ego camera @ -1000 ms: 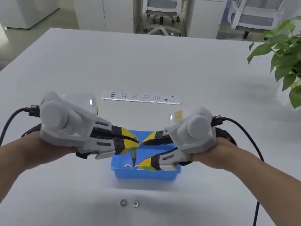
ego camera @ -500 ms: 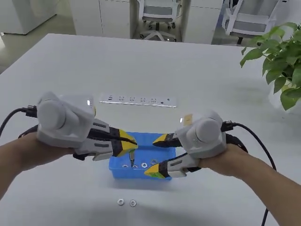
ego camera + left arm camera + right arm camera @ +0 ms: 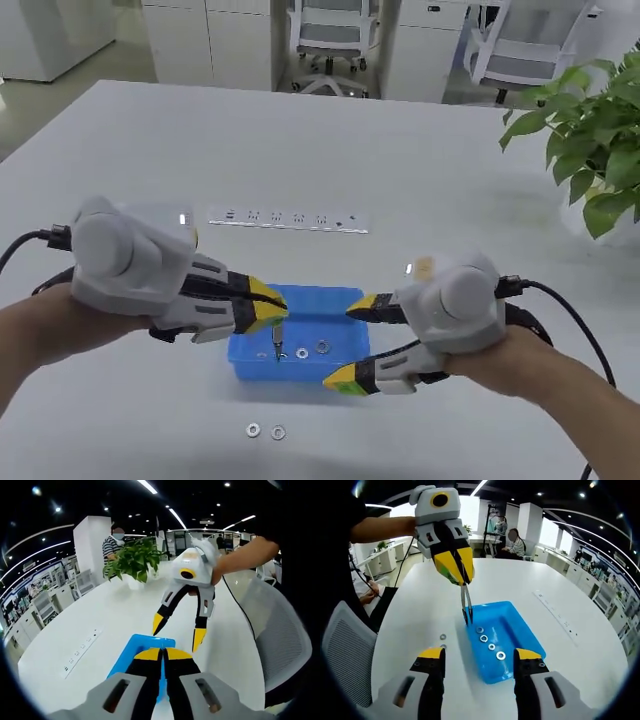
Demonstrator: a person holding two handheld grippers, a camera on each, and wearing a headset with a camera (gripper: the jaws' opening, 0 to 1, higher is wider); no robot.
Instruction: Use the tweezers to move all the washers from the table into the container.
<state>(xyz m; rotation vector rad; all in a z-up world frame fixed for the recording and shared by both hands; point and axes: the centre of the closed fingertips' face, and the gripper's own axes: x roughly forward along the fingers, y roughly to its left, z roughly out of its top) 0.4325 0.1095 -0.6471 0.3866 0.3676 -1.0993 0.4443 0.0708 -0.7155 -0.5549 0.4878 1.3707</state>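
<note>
My left gripper [image 3: 268,303] is shut on metal tweezers [image 3: 277,338], which point down into the left part of the blue container [image 3: 345,300]. Several washers [image 3: 302,353] lie inside it. Two washers [image 3: 265,431] lie on the table in front of the container. My right gripper [image 3: 350,343] stands open at the container's right end, with nothing between its jaws. In the right gripper view the tweezers [image 3: 466,602] hang from the left gripper [image 3: 454,566], their tips at the edge of the container [image 3: 520,630], near the washers [image 3: 491,646] inside. The two table washers [image 3: 442,641] lie beside it.
A white power strip [image 3: 288,218] lies behind the container. A potted plant [image 3: 590,150] stands at the table's right edge. Office chairs [image 3: 335,30] stand past the far edge. Cables trail from both grippers. Bare table [image 3: 150,150] spreads to the left and back.
My right gripper has drawn away to the right and towards me, uncovering the washers in the container. The left gripper stays over the container with the tweezers.
</note>
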